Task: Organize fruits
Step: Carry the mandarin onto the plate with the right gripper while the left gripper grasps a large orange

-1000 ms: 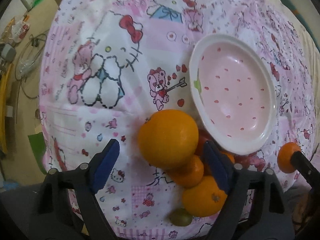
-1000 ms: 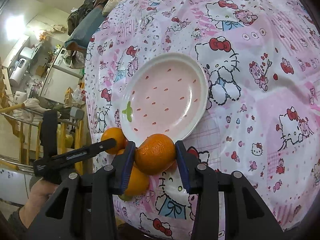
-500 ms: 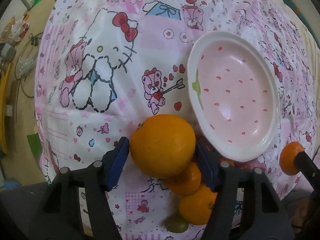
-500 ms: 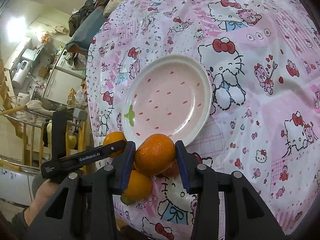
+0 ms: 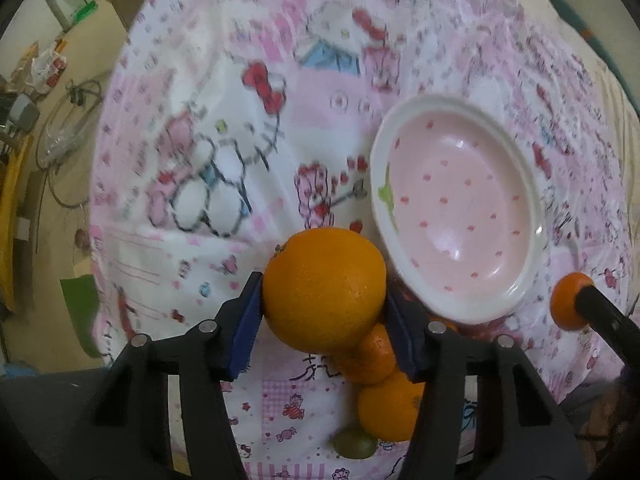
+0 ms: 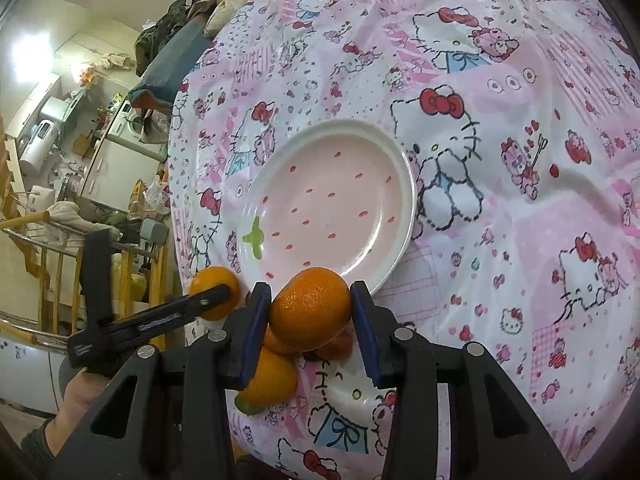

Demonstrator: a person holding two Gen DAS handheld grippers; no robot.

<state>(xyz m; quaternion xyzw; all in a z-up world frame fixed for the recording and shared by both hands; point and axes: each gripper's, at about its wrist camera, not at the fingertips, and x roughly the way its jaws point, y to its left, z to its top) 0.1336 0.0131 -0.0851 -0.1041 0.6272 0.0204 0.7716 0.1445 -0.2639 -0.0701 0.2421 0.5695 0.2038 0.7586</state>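
My left gripper (image 5: 324,328) is shut on a large orange (image 5: 324,288), held just above the table, left of the pink strawberry plate (image 5: 456,216). My right gripper (image 6: 310,328) is shut on a smaller orange (image 6: 310,308) at the near rim of the plate (image 6: 332,208). The plate holds nothing. Under the held fruit lie two more oranges (image 5: 390,404) and a small green fruit (image 5: 354,444). The right gripper's orange shows in the left wrist view (image 5: 566,300). The left gripper and its orange show in the right wrist view (image 6: 214,292).
The table wears a pink Hello Kitty cloth (image 6: 520,160). Its edge runs close behind both grippers. Beyond the table's left side stand kitchen appliances and a wooden rack (image 6: 48,264); cables lie on the floor (image 5: 60,128).
My left gripper has closed from open onto the large orange and lifted it slightly. My right gripper has kept its orange and moved a little farther over the table.
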